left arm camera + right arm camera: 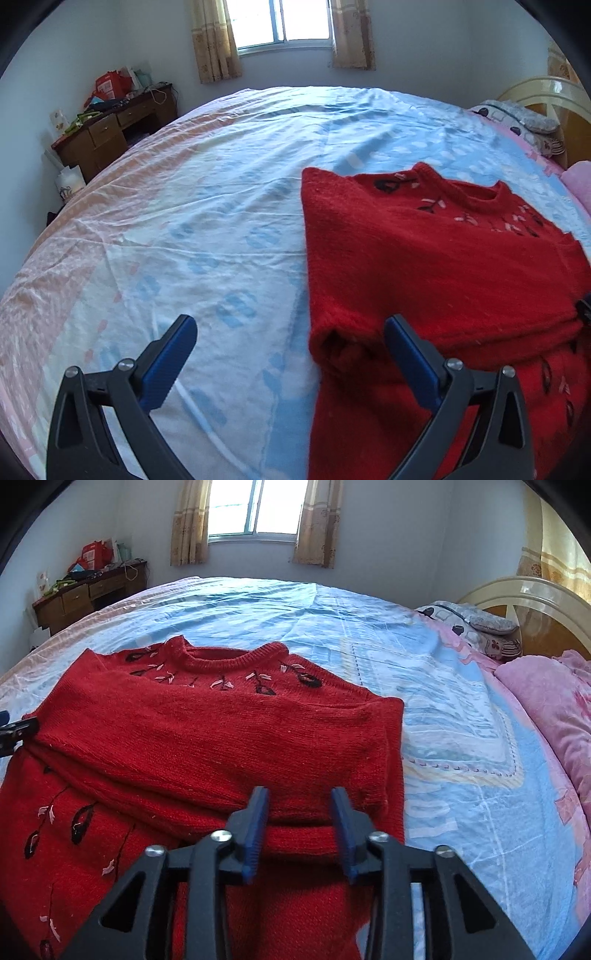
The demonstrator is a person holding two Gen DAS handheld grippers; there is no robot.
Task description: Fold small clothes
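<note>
A red knit sweater (424, 266) with black and pink embroidery lies on the bed, both sleeves folded across its chest. It also shows in the right wrist view (207, 731). My left gripper (291, 325) is open wide above the sweater's left edge, its right finger (410, 350) over the folded sleeve cuff. My right gripper (300, 801) is partly open, its blue fingers (258, 812) on either side of a folded sleeve end at the sweater's lower right. Nothing is gripped. The left gripper's tip shows at the left edge of the right wrist view (14, 731).
The bed sheet (203, 221) is light blue and pink and wrinkled. A brown desk (110, 129) with clutter stands at the far left. A pink blanket (546, 709), pillows (472, 627) and a headboard (535, 598) are at the right. A curtained window (255, 509) is behind.
</note>
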